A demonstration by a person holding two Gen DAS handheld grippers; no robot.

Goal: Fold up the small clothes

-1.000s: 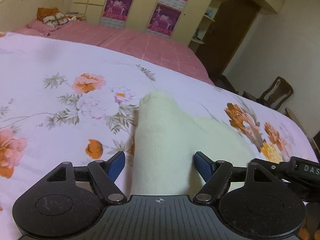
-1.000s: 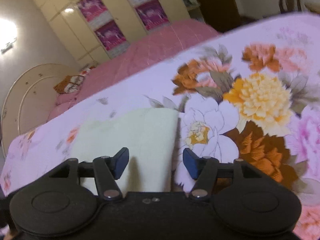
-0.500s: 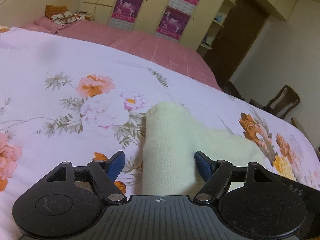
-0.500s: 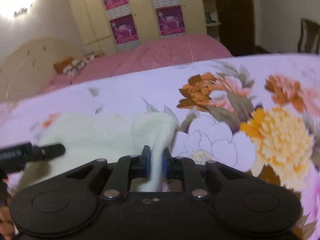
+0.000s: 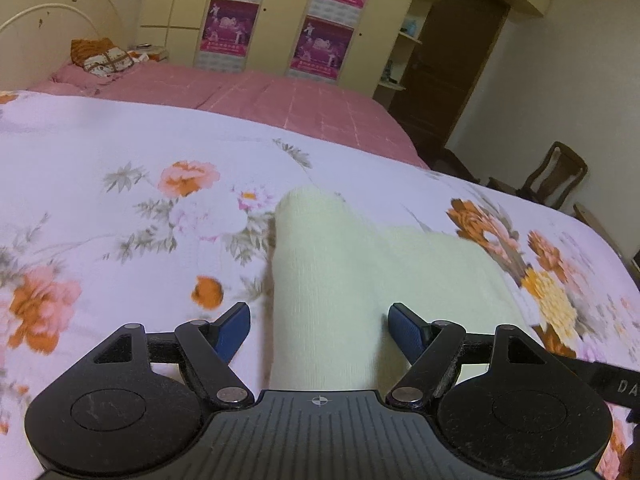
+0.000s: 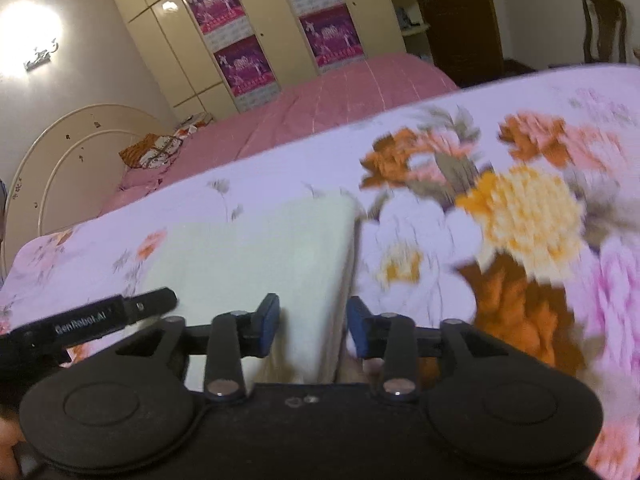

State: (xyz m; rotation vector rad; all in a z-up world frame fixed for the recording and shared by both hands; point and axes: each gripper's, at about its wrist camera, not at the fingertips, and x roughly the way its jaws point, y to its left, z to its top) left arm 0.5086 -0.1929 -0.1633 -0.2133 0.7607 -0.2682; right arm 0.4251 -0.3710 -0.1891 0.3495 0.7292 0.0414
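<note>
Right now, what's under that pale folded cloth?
The pale folded cloth lies on the floral bedsheet. Whatever sits beneath the cloth itself is covered and cannot be seen.

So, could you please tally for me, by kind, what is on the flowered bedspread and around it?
Pale cream garment: 1
Tongs over it: 2, left tongs and right tongs
Purple posters on the wardrobe: 4, e.g.
Wooden chairs: 1
Total: 8
</note>
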